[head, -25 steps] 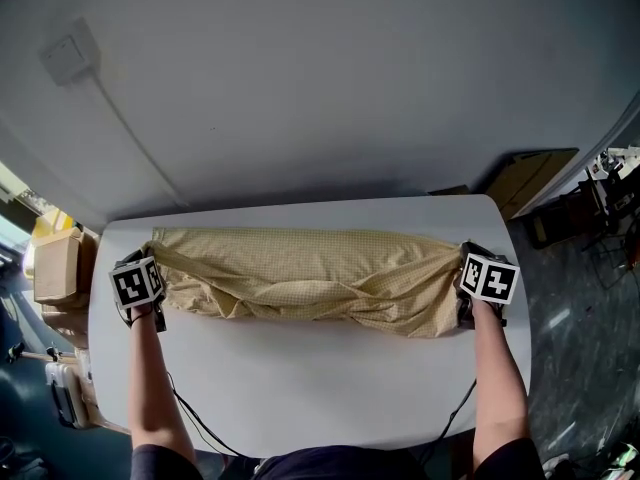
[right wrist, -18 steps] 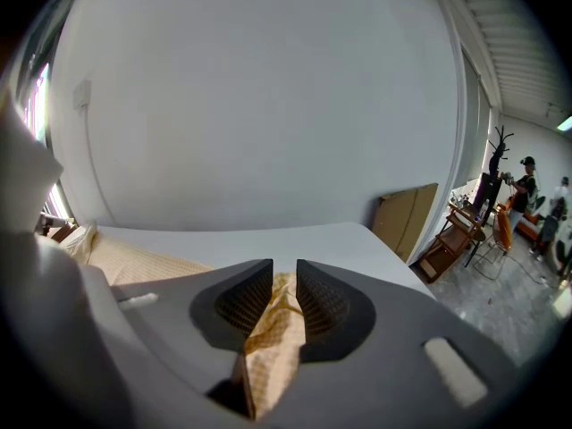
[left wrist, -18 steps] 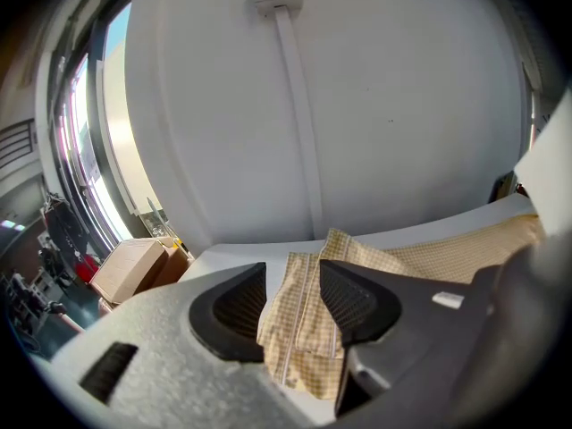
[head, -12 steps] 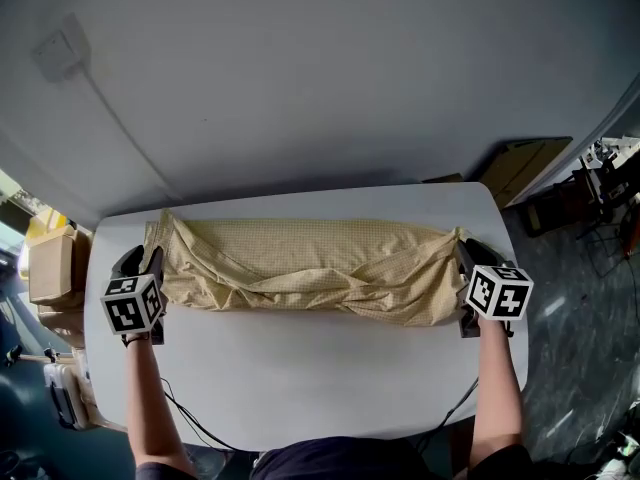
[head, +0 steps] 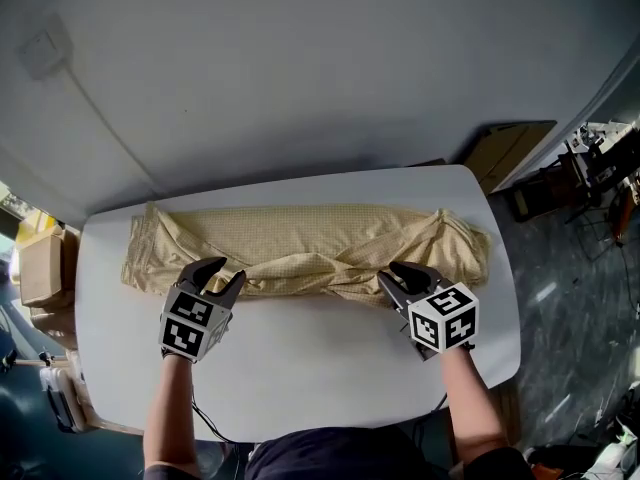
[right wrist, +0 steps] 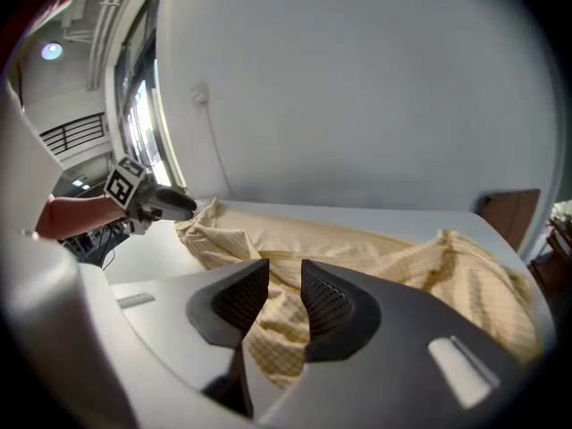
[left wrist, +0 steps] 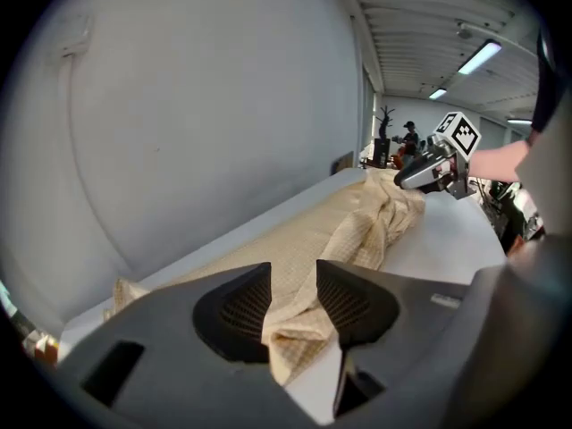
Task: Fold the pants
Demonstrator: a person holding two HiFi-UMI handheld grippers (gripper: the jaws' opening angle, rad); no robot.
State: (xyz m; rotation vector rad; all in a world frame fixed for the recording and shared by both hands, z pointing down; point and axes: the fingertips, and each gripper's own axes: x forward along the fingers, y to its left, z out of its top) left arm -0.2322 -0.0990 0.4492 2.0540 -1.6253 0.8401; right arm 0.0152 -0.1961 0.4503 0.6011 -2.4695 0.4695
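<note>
Unclenched, the left gripper (head: 226,270), jaws just narrowing slightly, and right gripper (head: 392,272), jaws just widening, are straddling rumpled folds of the checked tan pants (head: 310,238).

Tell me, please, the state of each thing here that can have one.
pants, folded lengthwise into a long wrinkled band, lying across the table.
left gripper, open; its jaws have just been closing a little; the near edge of the pants shows in the gap, not pinched.
right gripper, open; its jaws have just been opening; the near edge of the pants shows in the gap, not pinched.
</note>
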